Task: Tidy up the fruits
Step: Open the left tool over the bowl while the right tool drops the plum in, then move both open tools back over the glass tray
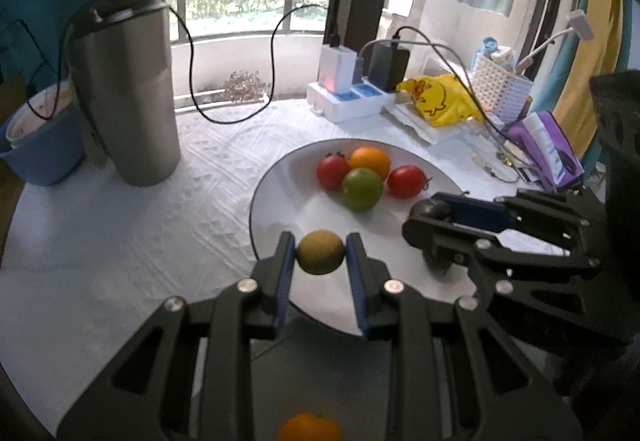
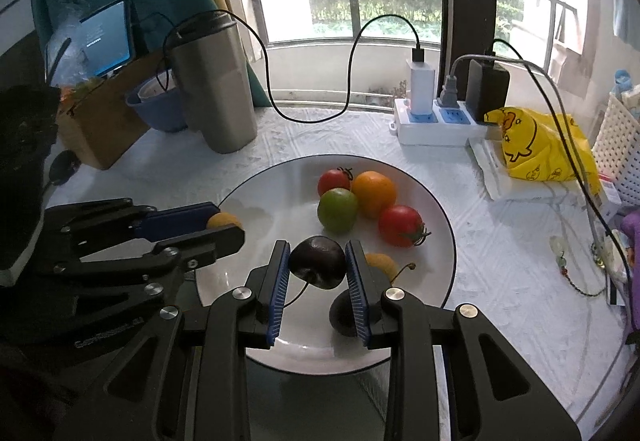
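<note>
A white plate (image 1: pixel 272 197) with a dark rim holds two red tomatoes (image 1: pixel 332 171), an orange (image 1: pixel 370 161) and a green fruit (image 1: pixel 362 188). My left gripper (image 1: pixel 320 245) is shut on a small yellow-green fruit (image 1: pixel 320 255) above the plate's near edge. In the right wrist view my right gripper (image 2: pixel 318 249) is shut on a dark cherry (image 2: pixel 318 263) with a stem, over the plate (image 2: pixel 248 193). A yellow cherry (image 2: pixel 380 263) and a dark fruit (image 2: pixel 342 315) lie on the plate behind its right finger. Another orange (image 1: pixel 310 427) shows beneath the left gripper.
A steel tumbler (image 1: pixel 128 93) and a blue bowl (image 1: pixel 40 145) stand at the back left. A power strip (image 1: pixel 352 101) with chargers and looping cables, a yellow bag (image 1: pixel 440 101) and a white basket (image 1: pixel 500 85) fill the back right. A cardboard box (image 2: pixel 100 129) and a tablet (image 2: pixel 106 41) sit far left.
</note>
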Motion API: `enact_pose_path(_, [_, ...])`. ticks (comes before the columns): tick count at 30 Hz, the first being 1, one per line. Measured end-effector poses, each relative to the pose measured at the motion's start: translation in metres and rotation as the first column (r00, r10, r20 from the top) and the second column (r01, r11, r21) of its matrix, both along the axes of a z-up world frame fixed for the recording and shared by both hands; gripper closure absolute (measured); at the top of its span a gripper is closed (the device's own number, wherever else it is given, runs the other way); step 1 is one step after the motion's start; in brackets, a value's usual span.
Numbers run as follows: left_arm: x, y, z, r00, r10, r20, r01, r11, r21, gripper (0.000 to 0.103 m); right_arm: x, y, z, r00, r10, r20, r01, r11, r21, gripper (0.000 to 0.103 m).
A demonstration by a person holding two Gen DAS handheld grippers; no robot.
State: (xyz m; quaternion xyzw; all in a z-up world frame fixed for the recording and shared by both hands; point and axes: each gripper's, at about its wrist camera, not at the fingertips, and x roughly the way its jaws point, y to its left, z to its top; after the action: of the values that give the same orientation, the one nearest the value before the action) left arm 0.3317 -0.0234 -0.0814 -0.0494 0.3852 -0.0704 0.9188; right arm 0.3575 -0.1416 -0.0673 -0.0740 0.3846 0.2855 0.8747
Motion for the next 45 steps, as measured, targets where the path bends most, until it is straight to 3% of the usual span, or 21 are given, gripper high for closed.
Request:
enact_pose_path(10, [0.018,0.012,-0.008,0.999,0.031,-0.043,-0.032,0.999,-0.029,0.075,0.007,0.01,-0.01,1.0,0.008,-0.015,-0.008,1.0,-0.015,0.073])
enact_pose_path(28, [-0.007,0.064,0.014,0.988,0.153,0.018,-0.151,0.985,-0.078,0.072,0.013,0.045,-0.01,0.999,0.033,-0.009,-0.034,0.998,-0.06,0.072])
enact_pose_path(32, [-0.015,0.064,0.019,0.987,0.156,0.03,-0.153,0.985,-0.08,0.072,0.006,0.044,-0.001,1.0,0.027,0.008,-0.027,0.998,-0.056,0.058])
enact_pose_path(34, [-0.022,0.064,0.024,0.987,0.157,0.042,-0.154,0.985,-0.08,0.072,0.002,0.043,0.003,1.0,0.026,0.015,-0.025,0.998,-0.052,0.057])
enact_pose_path(39, [-0.042,0.067,0.033,0.984,0.169,0.06,-0.163,0.983,-0.088,0.057,-0.015,0.042,0.016,0.999,0.028,0.032,-0.026,0.999,-0.046,0.057])
enact_pose_path(45, [-0.069,0.067,0.04,0.982,0.174,0.072,-0.167,0.982,-0.091,0.057,-0.04,0.041,0.026,0.998,0.029,0.046,-0.027,0.999,-0.046,0.057])
